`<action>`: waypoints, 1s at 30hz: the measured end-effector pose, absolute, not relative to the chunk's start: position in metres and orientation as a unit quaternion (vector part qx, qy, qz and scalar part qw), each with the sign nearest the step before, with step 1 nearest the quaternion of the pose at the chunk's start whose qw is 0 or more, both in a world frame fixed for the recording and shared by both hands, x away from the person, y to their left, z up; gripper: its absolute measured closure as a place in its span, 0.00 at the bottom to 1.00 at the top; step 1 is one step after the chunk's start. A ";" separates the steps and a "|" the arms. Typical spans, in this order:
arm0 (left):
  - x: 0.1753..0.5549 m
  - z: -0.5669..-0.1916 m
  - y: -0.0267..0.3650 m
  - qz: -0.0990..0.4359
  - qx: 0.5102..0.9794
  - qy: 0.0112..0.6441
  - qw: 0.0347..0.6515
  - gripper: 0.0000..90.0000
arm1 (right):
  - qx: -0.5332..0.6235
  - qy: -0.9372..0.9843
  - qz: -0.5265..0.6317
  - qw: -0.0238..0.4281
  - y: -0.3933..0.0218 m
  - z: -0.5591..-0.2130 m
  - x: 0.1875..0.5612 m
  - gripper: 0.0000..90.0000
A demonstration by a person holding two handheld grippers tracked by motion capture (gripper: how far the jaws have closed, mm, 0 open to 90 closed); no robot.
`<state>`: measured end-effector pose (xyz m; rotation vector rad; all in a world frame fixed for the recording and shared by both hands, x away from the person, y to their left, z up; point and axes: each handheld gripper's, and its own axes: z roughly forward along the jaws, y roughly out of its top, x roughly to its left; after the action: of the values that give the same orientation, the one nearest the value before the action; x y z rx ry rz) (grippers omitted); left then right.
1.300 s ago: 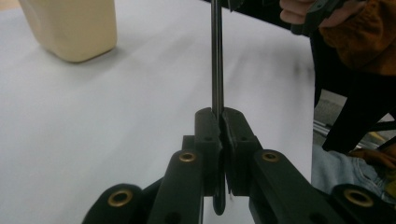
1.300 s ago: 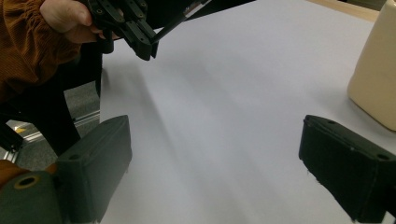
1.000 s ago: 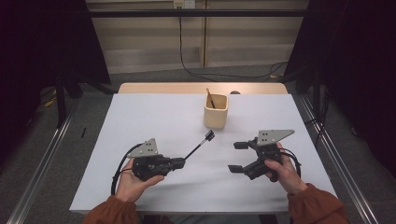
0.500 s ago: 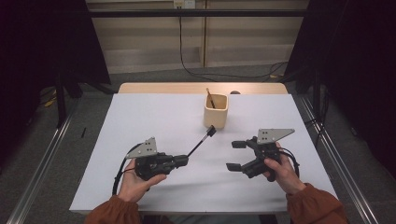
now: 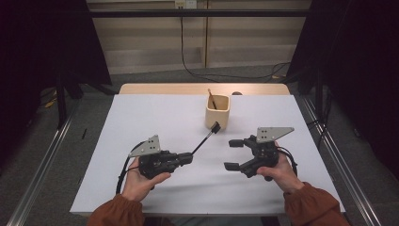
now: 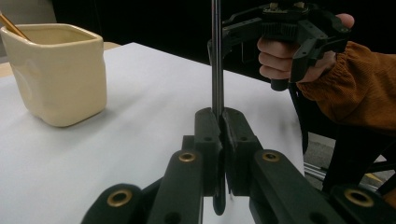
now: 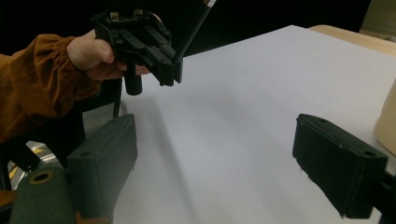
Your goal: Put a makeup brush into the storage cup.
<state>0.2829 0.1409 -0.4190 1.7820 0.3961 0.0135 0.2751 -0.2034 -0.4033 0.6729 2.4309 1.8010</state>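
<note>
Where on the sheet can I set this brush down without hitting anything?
Bare room: the whole left of the white sheet, between its left edge and the cream cup. The near strip by the front edge is free. It is crowded between the left tongs, the brush, and the right tongs.

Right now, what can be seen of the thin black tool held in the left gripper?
The tool is a slim, dark, straight rod, metal by its look, ending in a small, blocky black head beside the cream cup, apart from it. The left gripper is shut on its lower end, fingers pressed on both sides. It slants up off the white table.
</note>
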 end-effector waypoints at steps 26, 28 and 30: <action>0.281 -0.421 0.128 0.005 0.780 0.156 0.606 0.95 | 0.199 0.782 0.590 0.017 -0.177 -0.391 0.286 0.49; 0.281 -0.421 0.128 0.006 0.780 0.154 0.606 0.95 | 0.199 0.781 0.592 0.017 -0.174 -0.389 0.288 0.52; 0.281 -0.421 0.129 0.007 0.780 0.155 0.606 0.95 | 0.198 0.777 0.598 0.011 -0.172 -0.388 0.290 0.58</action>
<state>0.2813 0.1287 -0.4207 1.8031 0.3592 0.0169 0.2904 -0.1722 -0.3883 0.6166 2.4237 1.8661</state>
